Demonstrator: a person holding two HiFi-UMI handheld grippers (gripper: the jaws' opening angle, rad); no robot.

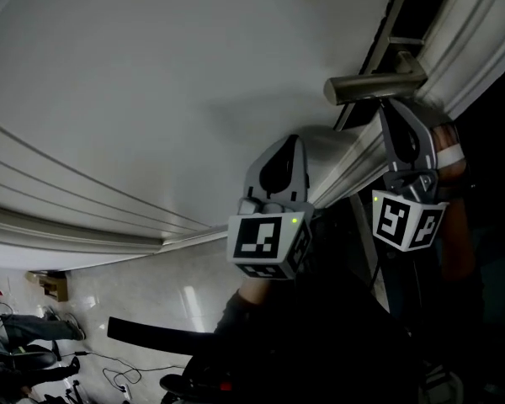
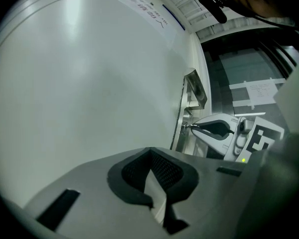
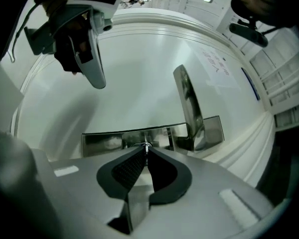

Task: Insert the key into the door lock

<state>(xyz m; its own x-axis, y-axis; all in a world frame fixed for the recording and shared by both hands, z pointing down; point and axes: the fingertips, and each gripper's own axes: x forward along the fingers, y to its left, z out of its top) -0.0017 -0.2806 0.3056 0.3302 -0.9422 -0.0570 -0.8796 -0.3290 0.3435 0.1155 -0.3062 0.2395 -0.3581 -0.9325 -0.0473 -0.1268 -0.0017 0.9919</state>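
Observation:
The white door point(image 1: 168, 82) fills most of the head view, and its metal lever handle point(image 1: 374, 87) sticks out at the upper right. My right gripper point(image 3: 145, 151) is shut on a small metal key point(image 3: 146, 146). The key's tip touches the shiny lock plate point(image 3: 109, 141) just left of the handle point(image 3: 189, 108). In the left gripper view the key tip point(image 2: 189, 127) meets the plate's edge point(image 2: 181, 126). My left gripper point(image 2: 150, 152) is shut on nothing and hovers near the door face, left of the right gripper point(image 1: 387, 108).
Raised mouldings point(image 1: 84, 217) run across the door panel. A dark gap at the door's edge point(image 1: 379, 40) lies right of the handle. Below, a pale tiled floor point(image 1: 151, 293) has cables and gear point(image 1: 25, 352) at the lower left.

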